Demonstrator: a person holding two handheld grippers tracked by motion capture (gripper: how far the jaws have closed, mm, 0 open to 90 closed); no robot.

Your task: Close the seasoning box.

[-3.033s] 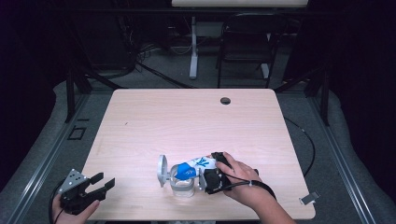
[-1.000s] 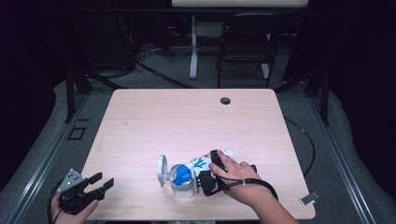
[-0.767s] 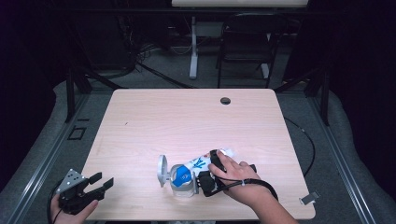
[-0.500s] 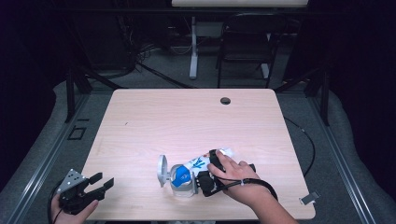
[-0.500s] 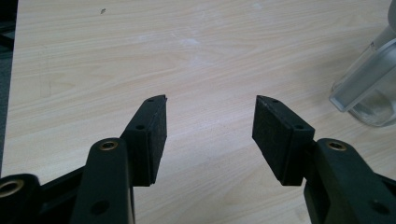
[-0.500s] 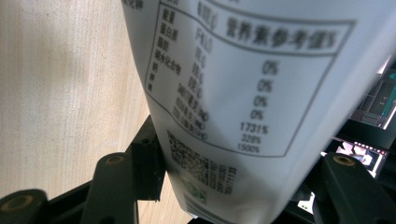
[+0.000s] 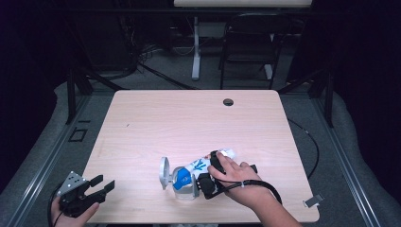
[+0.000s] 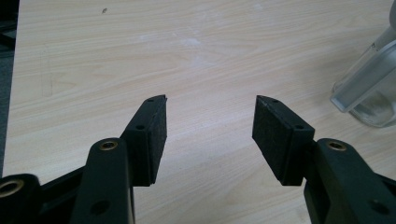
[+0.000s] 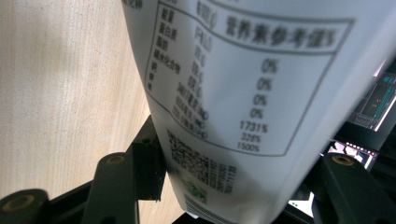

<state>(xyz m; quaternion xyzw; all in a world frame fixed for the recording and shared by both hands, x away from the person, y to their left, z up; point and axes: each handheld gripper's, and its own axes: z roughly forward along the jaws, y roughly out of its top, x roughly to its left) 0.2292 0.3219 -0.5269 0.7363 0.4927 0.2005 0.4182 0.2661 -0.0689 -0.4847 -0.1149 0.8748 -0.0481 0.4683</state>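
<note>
My right gripper (image 7: 202, 176) is shut on a white container (image 7: 201, 166) with blue print, held tilted with its low end over a clear glass jar (image 7: 187, 188) near the table's front edge. A round lid (image 7: 164, 171) stands up at the jar's left side. In the right gripper view the white container (image 9: 243, 93) with its printed nutrition table sits between the black jaws. My left gripper (image 7: 105, 183) hovers off the table's front left corner, open and holding nothing. In the left gripper view the gripper (image 8: 210, 121) faces bare wood, with the jar (image 8: 369, 88) at the right edge.
The light wooden table (image 7: 189, 123) has a round cable hole (image 7: 228, 101) near its far edge. A black cable (image 7: 307, 142) runs past the right side. A chair (image 7: 248, 47) and a desk leg (image 7: 195, 52) stand on the dark floor behind.
</note>
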